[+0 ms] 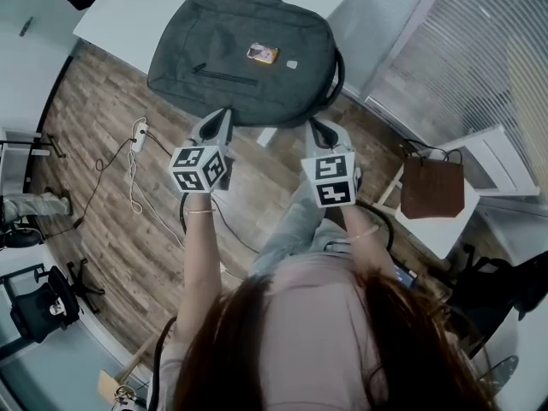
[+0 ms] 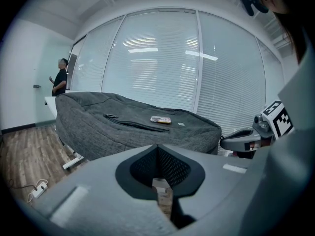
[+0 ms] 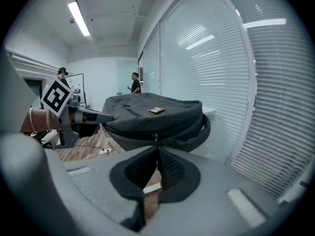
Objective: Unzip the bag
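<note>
A grey backpack [image 1: 244,58] lies flat on a white table [image 1: 128,15], with its front pocket zipper [image 1: 224,75] and an orange patch [image 1: 263,54] facing up. My left gripper [image 1: 219,115] is shut and empty, just short of the bag's near edge on the left. At the near right edge my right gripper [image 1: 318,125] is also shut and empty. In the left gripper view the backpack [image 2: 98,127] fills the middle ahead of the shut gripper [image 2: 157,147]. The right gripper view shows the side zipper pull [image 3: 156,137] straight ahead of the gripper [image 3: 157,149], not touching it.
A power strip [image 1: 139,132] and cables lie on the wood floor at the left. A brown paper bag [image 1: 432,187] stands on a white stand at the right. Window blinds [image 1: 479,58] run along the right. Office chairs [image 1: 38,302] stand at the far left. A person [image 2: 60,77] stands far back.
</note>
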{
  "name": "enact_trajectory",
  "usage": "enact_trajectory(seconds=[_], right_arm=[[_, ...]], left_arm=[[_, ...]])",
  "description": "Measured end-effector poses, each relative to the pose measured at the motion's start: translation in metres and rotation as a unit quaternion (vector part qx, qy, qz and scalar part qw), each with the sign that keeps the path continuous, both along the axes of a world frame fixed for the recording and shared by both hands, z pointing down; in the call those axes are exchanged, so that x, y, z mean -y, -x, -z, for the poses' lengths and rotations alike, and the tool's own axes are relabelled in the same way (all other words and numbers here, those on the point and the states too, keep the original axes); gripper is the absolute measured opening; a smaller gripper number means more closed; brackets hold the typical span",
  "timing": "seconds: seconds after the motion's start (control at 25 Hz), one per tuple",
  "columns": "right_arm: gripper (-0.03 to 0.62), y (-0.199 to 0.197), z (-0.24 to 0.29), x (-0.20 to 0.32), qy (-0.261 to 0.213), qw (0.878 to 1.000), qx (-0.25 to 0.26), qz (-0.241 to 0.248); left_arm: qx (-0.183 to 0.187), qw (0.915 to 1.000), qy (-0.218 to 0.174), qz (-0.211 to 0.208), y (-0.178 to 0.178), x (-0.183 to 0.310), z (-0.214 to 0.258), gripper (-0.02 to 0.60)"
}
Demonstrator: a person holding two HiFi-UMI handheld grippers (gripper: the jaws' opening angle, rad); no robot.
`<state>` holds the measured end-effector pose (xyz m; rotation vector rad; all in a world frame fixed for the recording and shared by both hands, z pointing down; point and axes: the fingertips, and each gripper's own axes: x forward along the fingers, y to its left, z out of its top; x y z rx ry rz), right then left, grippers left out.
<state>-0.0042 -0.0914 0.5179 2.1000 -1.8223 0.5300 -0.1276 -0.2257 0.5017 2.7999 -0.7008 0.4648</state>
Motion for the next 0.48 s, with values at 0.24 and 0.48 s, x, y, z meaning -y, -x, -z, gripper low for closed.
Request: enact_trajectory(seconds=[0.24, 0.48], right_arm=[[0.006, -0.013, 0.004, -0.003, -0.001, 1.0, -0.002, -0.004], [0.006, -0.021, 0.008, -0.002, 0.001, 1.0, -0.006, -0.003]], left_arm=[[0.001, 1.0, 0.0, 0.003, 0.0, -0.001, 0.0, 0.008], [0.001, 1.0, 0.0, 0.005, 0.001, 0.001, 0.0, 0.008]])
